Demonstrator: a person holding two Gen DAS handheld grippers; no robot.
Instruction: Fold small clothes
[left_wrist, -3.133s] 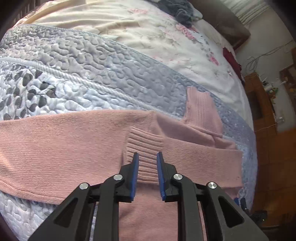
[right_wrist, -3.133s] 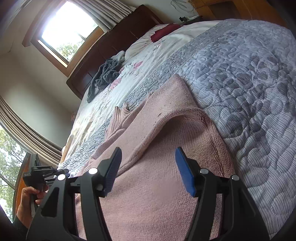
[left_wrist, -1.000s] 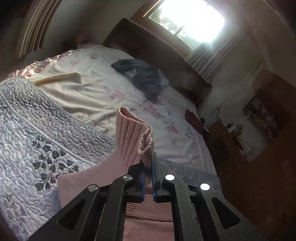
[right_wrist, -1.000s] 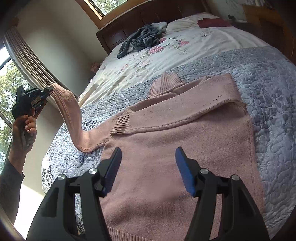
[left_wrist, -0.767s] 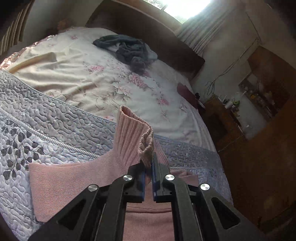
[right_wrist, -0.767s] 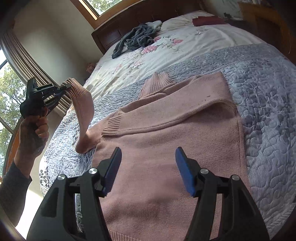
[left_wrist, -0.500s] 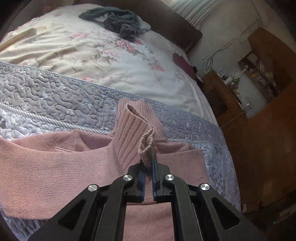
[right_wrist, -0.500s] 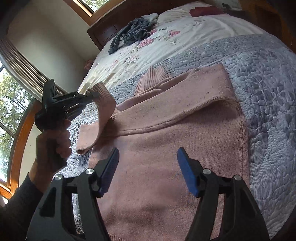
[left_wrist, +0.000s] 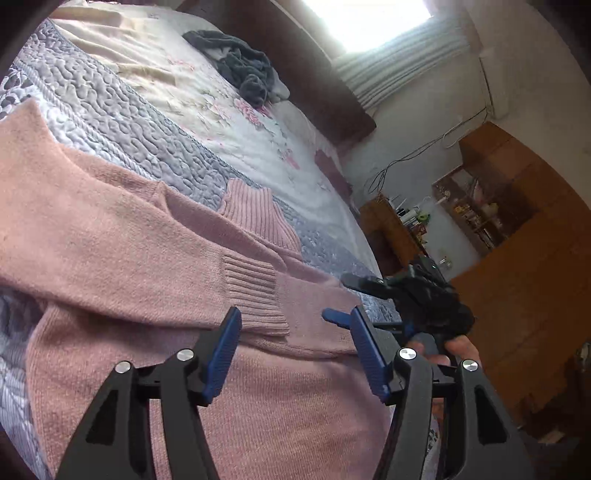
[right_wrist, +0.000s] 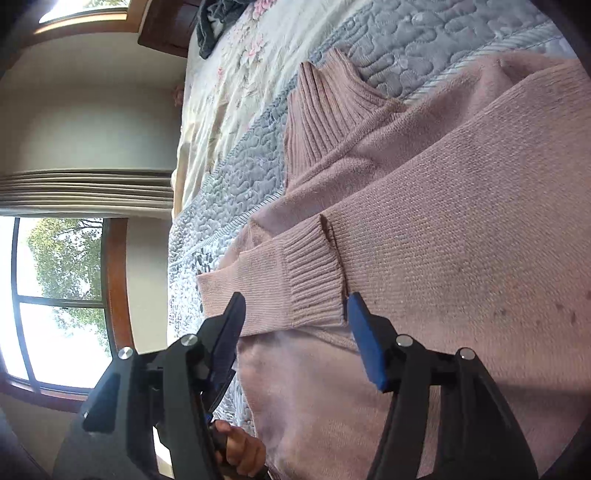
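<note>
Here the pink sweater (left_wrist: 155, 236) lies on the quilt (left_wrist: 110, 107), sleeves folded across. Left gripper (left_wrist: 295, 347) gapes empty; right gripper (right_wrist: 295, 325) likewise, straddling a ribbed cuff (right_wrist: 314, 280).

Your left hand-held gripper (left_wrist: 295, 350) hangs wide apart over the sweater (left_wrist: 155, 266), just below its folded cuff (left_wrist: 255, 291); your right hand-held gripper (left_wrist: 345, 299) flanks that cuff.

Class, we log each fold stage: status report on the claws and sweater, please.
Left claw open, empty. Right claw open, hovering at ribbed cuff. Pink sweater flat on quilt, both sleeves folded across chest. Nothing obstructing.
</note>
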